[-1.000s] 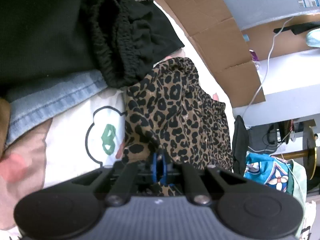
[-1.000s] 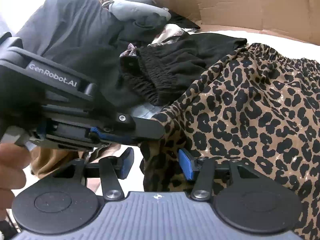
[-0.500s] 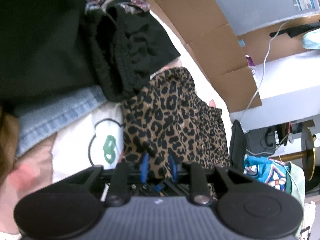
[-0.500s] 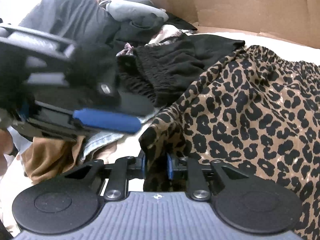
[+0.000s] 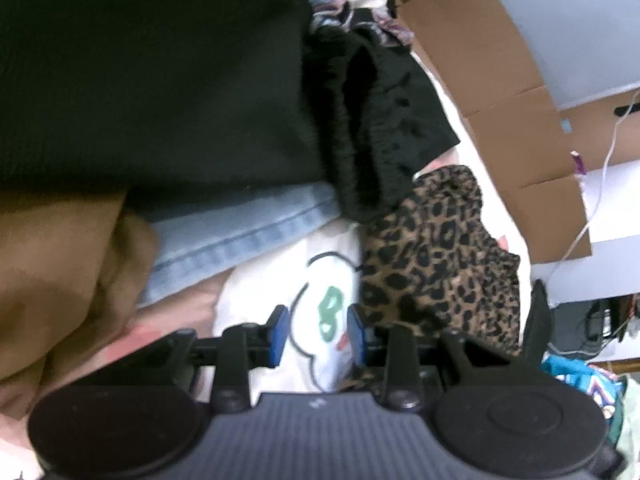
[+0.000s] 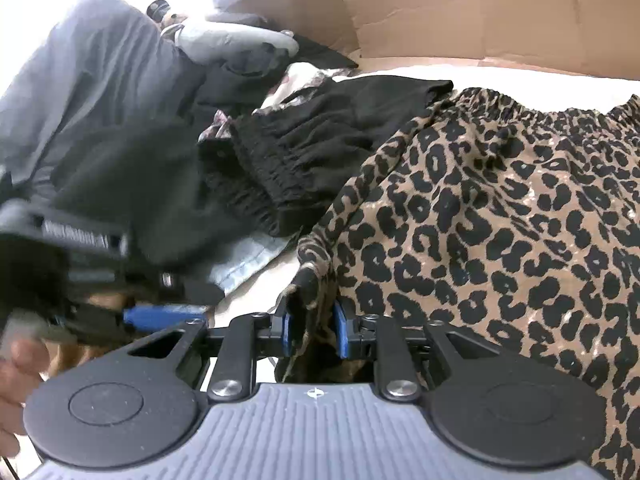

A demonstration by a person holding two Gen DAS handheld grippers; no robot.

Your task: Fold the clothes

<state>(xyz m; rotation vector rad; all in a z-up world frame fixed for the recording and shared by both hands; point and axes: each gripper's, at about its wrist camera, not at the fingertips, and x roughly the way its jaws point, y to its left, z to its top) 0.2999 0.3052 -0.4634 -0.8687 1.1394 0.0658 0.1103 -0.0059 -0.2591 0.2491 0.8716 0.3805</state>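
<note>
A leopard-print garment [image 6: 500, 216] lies spread on the bed, elastic waistband at the far side; it also shows in the left wrist view [image 5: 440, 256]. My right gripper [image 6: 311, 330] is shut on its near left corner, with cloth pinched between the blue pads. My left gripper [image 5: 316, 334] is open and empty, hovering over the white printed sheet [image 5: 324, 312] just left of the garment. It appears blurred at the left of the right wrist view [image 6: 164, 314].
A pile of clothes lies to the left: black ruffled garment [image 6: 304, 152], black knit [image 5: 152, 80], denim [image 5: 240, 240], brown cloth [image 5: 60, 272], grey garment [image 6: 92, 72]. Cardboard [image 6: 460, 16] borders the bed's far side.
My left gripper let go of the leopard garment's corner, opened and drew back to the left. My right gripper closed on that same corner and holds it.
</note>
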